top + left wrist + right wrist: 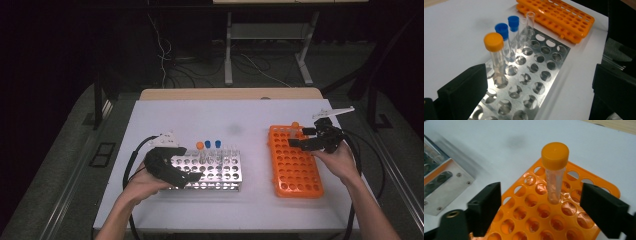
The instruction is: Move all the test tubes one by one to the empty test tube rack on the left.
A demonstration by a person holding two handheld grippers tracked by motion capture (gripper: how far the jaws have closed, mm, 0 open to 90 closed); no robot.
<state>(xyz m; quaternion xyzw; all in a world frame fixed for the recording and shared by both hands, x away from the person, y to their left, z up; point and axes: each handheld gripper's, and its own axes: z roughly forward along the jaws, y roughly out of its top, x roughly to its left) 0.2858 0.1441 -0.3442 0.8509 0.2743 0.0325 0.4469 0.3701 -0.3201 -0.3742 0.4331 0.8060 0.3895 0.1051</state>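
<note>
A metal tube rack (pixel 220 172) lies front left on the white table. At its far edge stand an orange-capped tube (pixel 494 42), two blue-capped tubes (pixel 502 30) and two uncapped clear tubes (pixel 530 17). My left gripper (pixel 192 163) hovers over the rack's left end, open, with nothing between its jaws (pixel 541 75). An orange rack (pixel 296 167) lies to the right. Another orange-capped tube (pixel 555 170) stands upright in a hole near its far end. My right gripper (pixel 301 137) is open around that tube, and both pads (pixel 487 200) stand clear of it.
The white table top (pixel 250 115) has bare room between the two racks and behind them. The corner of the metal rack (pixel 446 192) is at the left of the right gripper view. Cables trail from both grippers toward the table's front edge.
</note>
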